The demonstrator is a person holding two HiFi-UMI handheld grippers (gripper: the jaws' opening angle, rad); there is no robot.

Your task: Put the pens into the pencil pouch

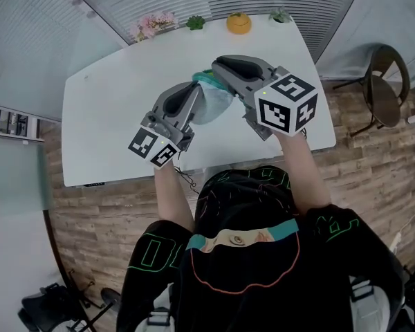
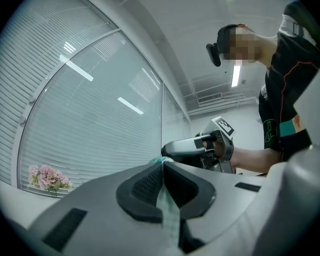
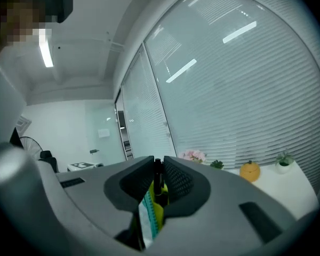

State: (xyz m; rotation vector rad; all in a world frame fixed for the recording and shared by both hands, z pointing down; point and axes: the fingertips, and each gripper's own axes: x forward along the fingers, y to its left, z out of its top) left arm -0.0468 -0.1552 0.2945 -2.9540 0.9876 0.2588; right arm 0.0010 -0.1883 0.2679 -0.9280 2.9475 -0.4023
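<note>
Closest to the lens, right gripper (image 3: 158,167): nearly closed, pinching a pen (image 3: 158,188), black up top and yellow-green lower down. Beside it, a teal-toothed strip, probably the pouch's zip edge.

Pencil pouch (image 1: 216,102) itself: translucent, teal-rimmed, held up off the white table (image 1: 111,116) between both tools. Left gripper (image 2: 162,167): clamped tight on a pale fold of that pouch.

Judged as mid-insertion: one pen at or in the mouth, not yet let go. Cannot tell how many pens lie inside already. None seen loose on the table, so possibly the last one. Left to do: release the pen, perhaps zip up.

Further out, along the table's far edge: pink flowers (image 1: 152,25), a small green plant (image 1: 196,23), an orange pumpkin-shaped ornament (image 1: 238,23).

Writing: none legible on pouch or pen. Only black-and-white square markers on each marker cube (image 1: 287,104), and green print on the person's black top (image 1: 263,254), unreadable.
</note>
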